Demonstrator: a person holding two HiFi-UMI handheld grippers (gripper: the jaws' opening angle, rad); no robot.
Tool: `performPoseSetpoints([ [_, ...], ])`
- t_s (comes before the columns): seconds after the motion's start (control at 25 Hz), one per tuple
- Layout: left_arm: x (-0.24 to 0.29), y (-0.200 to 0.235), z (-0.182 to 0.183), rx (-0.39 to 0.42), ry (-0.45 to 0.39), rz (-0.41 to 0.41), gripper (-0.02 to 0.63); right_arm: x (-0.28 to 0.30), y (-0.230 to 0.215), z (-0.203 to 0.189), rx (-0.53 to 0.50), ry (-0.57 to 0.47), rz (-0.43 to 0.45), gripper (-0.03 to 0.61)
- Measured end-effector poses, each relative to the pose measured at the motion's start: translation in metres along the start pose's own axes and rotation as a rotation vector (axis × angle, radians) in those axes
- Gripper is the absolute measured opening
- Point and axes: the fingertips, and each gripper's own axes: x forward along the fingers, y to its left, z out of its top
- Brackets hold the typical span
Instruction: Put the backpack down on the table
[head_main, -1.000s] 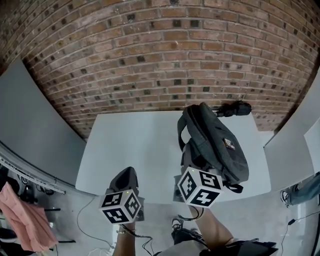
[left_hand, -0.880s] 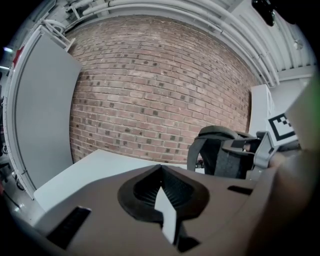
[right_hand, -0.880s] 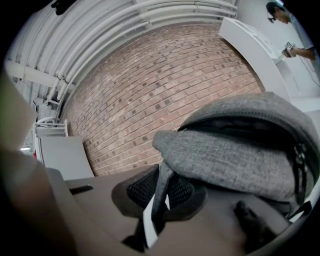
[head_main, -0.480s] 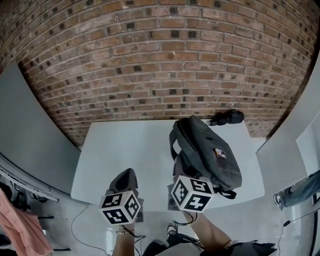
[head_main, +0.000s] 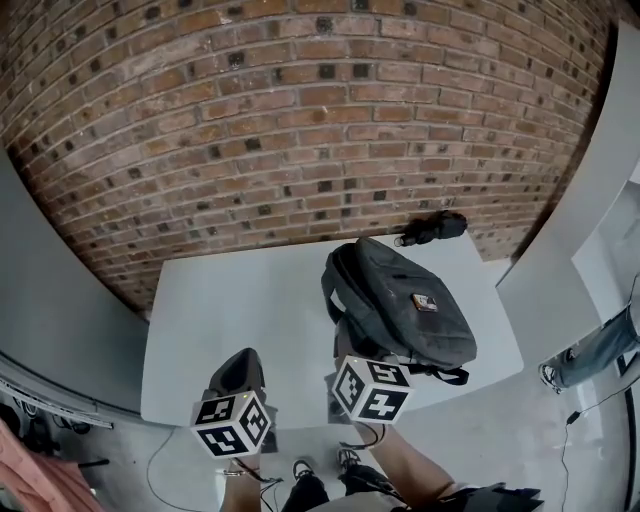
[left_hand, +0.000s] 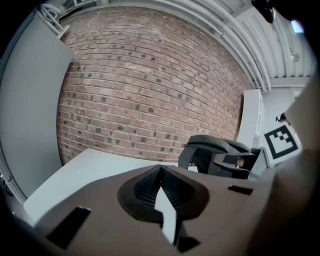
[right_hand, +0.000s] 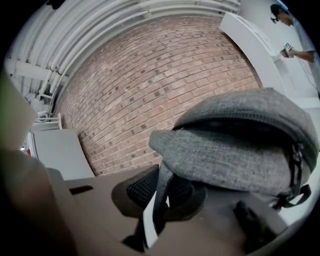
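A dark grey backpack (head_main: 400, 310) lies tilted over the right half of the white table (head_main: 240, 300), its top loop toward the near edge. My right gripper (head_main: 352, 352) is at the pack's near end, shut on a grey strap (right_hand: 161, 184) that runs between its pads; the pack's body (right_hand: 240, 145) fills that gripper's view. Whether the pack's near end rests on the table I cannot tell. My left gripper (head_main: 240, 368) hovers at the table's near edge, left of the pack, shut and empty (left_hand: 160, 172). From the left gripper view the backpack (left_hand: 215, 156) stands to the right.
A small black bundle (head_main: 432, 228) lies at the table's back right corner. A brick wall (head_main: 300, 120) rises right behind the table, with grey panels at both sides. A person's legs (head_main: 592, 350) show at the far right on the floor.
The right gripper has sunk and gone forward with the backpack, which now sits lower over the table. The left gripper has drifted a little forward beside it.
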Motion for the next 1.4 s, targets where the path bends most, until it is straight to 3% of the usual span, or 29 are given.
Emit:
performPoseSetpoints([
  [0.4, 0.009, 0.018, -0.029, -0.007, 0.064, -0.045, 0.011, 0.018, 0.012, -0.041, 0.015, 0.047, -0.009, 0.048],
  [0.72, 0.015, 0.052, -0.061, -0.025, 0.118, -0.024, 0.011, 0.041, 0.015, -0.076, 0.021, 0.072, 0.003, 0.048],
  [1.4, 0.028, 0.117, -0.127, -0.083, 0.212, -0.013, 0.011, 0.076, 0.018, -0.173, -0.036, 0.185, -0.085, 0.048],
])
